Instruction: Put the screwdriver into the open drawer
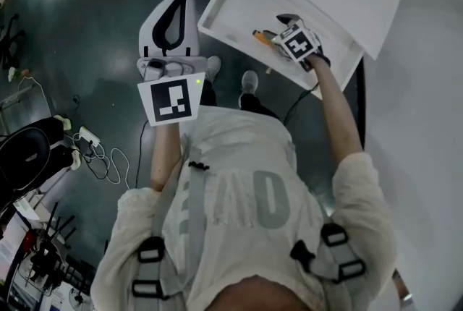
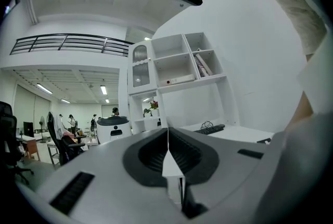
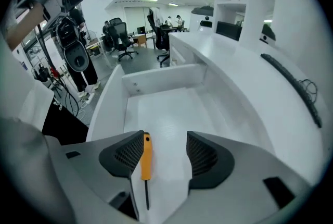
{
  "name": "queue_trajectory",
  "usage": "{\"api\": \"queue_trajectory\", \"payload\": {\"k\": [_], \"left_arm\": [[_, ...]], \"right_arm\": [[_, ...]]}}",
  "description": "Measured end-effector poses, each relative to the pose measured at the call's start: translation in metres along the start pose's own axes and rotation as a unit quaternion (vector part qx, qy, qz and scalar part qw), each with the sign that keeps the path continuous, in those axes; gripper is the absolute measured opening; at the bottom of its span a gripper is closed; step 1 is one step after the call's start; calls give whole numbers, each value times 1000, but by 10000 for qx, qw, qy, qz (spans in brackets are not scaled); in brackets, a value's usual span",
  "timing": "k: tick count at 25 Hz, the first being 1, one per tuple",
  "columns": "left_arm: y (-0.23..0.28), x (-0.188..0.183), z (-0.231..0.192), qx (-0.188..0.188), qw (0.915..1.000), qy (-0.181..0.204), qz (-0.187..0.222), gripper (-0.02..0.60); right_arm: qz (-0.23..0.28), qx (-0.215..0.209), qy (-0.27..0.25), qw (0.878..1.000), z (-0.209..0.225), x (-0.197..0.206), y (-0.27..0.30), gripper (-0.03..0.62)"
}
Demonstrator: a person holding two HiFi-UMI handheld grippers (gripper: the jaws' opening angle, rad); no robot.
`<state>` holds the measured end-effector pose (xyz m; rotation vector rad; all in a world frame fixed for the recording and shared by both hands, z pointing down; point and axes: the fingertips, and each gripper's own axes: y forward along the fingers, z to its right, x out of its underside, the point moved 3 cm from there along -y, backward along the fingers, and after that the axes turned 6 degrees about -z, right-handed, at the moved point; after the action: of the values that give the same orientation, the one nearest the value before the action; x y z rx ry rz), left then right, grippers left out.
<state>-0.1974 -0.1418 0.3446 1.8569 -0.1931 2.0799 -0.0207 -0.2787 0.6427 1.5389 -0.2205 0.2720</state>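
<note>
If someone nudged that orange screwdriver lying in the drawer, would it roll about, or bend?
It would probably not bend: the screwdriver has a thin straight shaft and a solid-looking handle. It might roll a little, since the handle looks rounded and the drawer floor looks smooth and flat. It is slim, so likely light.

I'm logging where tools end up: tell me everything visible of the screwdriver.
The screwdriver has an orange, plastic-looking handle and a thin dark shaft. It lies flat on the white floor of the open drawer, handle toward the far wall, between the right claw's open jaws, beside one pad; neither pad seems to grip it.
</note>
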Motion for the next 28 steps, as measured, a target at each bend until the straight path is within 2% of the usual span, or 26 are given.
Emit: {"api": "queue_trajectory", "payload": {"k": [3, 6, 8, 10, 12, 14, 19, 21, 25, 28], "left_arm": [[2, -4, -1, 72, 9999, -90, 91, 7], [2, -11, -2, 200, 9995, -117, 229, 6], [10, -16, 4, 301, 9990, -106, 309, 6], [25, -17, 14, 404, 9985, -62, 362, 6], [38, -16, 23, 517, 9977, -9, 431, 6], [39, -24, 30, 642, 9966, 20, 525, 6], [37, -56, 48, 958, 9928, 2, 720, 6], [38, -63, 56, 1080, 9910, 29, 785, 6], [44, -71, 67, 1306, 9870, 145, 923, 6], [45, -72, 78, 1456, 9842, 217, 983, 6]], "right_arm": [[345, 286, 84, 9990, 16, -24, -29, 242], [898, 678, 128, 9936, 25, -52, -68, 242], [1389, 990, 230, 9851, 38, -68, -99, 242], [1970, 1260, 397, 9715, 54, -81, -127, 241], [2559, 1531, 579, 9528, 64, -88, -156, 241], [3100, 1897, 750, 9286, 60, -88, -196, 233], [4387, 2808, 1272, 8441, 29, -81, -300, 83], [4688, 3016, 1512, 8163, 18, -72, -319, 43], [4843, 3395, 2168, 7767, 6, -51, -332, 8], [4843, 3541, 2436, 7620, -2, -35, -332, 6]]}}
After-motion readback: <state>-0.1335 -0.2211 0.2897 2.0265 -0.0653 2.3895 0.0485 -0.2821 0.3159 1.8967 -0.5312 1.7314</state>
